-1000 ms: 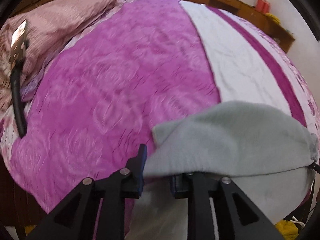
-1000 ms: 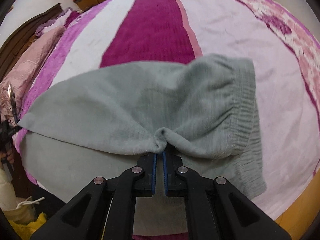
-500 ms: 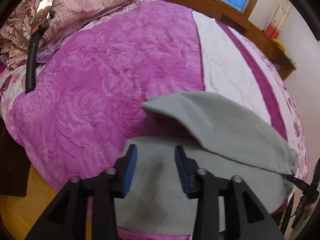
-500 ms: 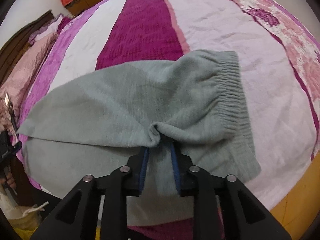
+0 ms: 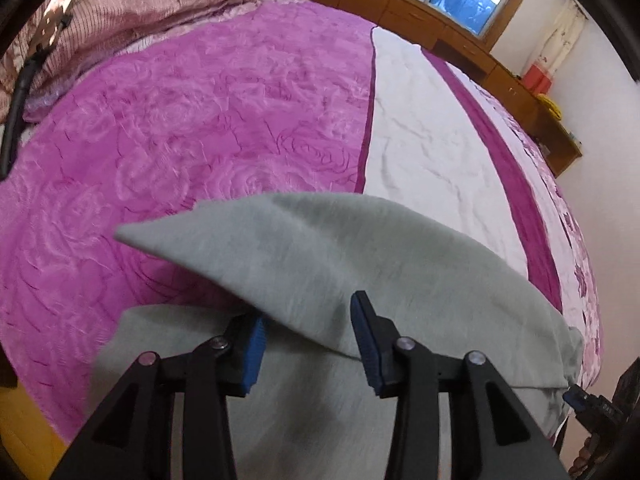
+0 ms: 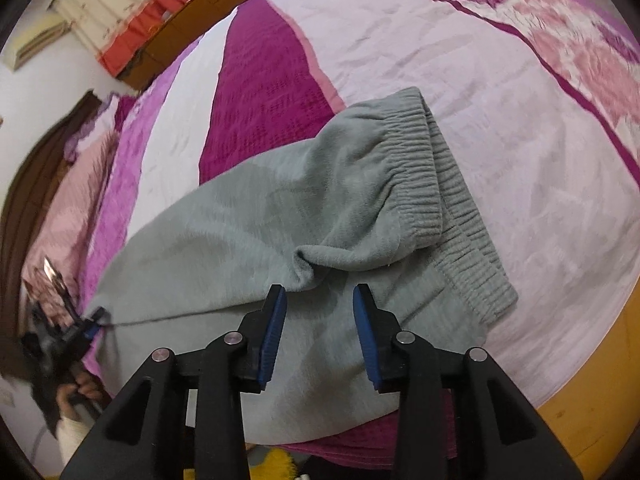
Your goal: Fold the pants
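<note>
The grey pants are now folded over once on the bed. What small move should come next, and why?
Probably draw both grippers back clear of the grey pants. The right gripper is opening with its pads off the cloth, and the left gripper stands open at the folded edge, which lies between its fingers unpressed. The top layer rests on the lower one, bunched near the waistband.
</note>
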Motion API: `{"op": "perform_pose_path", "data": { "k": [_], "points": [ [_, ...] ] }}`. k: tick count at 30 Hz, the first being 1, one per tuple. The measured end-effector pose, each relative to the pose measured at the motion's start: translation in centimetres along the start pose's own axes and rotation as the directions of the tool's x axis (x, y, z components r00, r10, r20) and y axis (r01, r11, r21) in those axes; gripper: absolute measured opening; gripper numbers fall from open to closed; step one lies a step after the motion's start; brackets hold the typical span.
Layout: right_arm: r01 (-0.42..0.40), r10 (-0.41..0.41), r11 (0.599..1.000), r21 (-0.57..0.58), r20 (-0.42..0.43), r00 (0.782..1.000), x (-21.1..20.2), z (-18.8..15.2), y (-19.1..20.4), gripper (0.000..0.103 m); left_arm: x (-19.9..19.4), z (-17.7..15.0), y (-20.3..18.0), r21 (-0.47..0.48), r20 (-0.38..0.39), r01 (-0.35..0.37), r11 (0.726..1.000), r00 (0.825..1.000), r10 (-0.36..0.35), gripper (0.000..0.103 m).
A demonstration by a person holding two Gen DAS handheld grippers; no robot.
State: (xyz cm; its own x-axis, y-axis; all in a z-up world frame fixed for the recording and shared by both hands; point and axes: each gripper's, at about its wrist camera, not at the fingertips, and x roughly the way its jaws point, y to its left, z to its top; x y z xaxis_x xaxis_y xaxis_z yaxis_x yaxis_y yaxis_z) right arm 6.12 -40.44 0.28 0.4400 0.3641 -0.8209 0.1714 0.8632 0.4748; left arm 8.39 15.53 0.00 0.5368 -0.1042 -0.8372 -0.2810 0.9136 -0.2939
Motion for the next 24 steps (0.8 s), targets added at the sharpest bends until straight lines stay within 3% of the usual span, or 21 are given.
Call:
{"op": "perform_pose_path", "data": {
  "k": [8, 12, 17, 18, 20, 24],
  "points": [
    [-0.049, 0.039, 0.988, 0.144, 0.070, 0.997, -0.3, 1.1, -1.4, 0.034, 1.3, -0.1, 0.0, -0.007, -0.023, 0.050, 0.999, 0.998, -0.050, 0.023],
    [-0.059, 0.047, 0.978, 0.200, 0.066, 0.997, 1.1, 1.6, -2.1, 0.034, 1.3, 0.0, -0.4, 0.009, -0.022, 0.081, 0.997, 0.997, -0.081, 0.008],
    [-0.091, 0.075, 0.969, 0.231, 0.077, 0.994, 2.2, 1.8, -2.5, 0.034, 0.0, 0.1, -1.2, 0.048, 0.008, 0.096, 0.994, 0.995, -0.096, 0.003],
    [-0.095, 0.077, 0.971, 0.218, 0.088, 0.993, 2.0, 1.9, -2.4, 0.032, -0.5, 0.2, -1.3, 0.056, 0.017, 0.102, 0.993, 0.995, -0.103, 0.003],
    [-0.088, 0.068, 0.976, 0.199, 0.107, 0.992, 1.4, 2.1, -2.4, 0.014, -1.9, 0.2, -1.7, 0.071, 0.042, 0.114, 0.991, 0.992, -0.117, 0.003],
    [-0.064, 0.040, 0.987, 0.146, 0.162, 0.986, -0.6, 2.4, -2.1, 0.001, -4.7, 0.1, -2.4, 0.092, 0.083, 0.138, 0.986, 0.986, -0.146, 0.003]
  ]
}}
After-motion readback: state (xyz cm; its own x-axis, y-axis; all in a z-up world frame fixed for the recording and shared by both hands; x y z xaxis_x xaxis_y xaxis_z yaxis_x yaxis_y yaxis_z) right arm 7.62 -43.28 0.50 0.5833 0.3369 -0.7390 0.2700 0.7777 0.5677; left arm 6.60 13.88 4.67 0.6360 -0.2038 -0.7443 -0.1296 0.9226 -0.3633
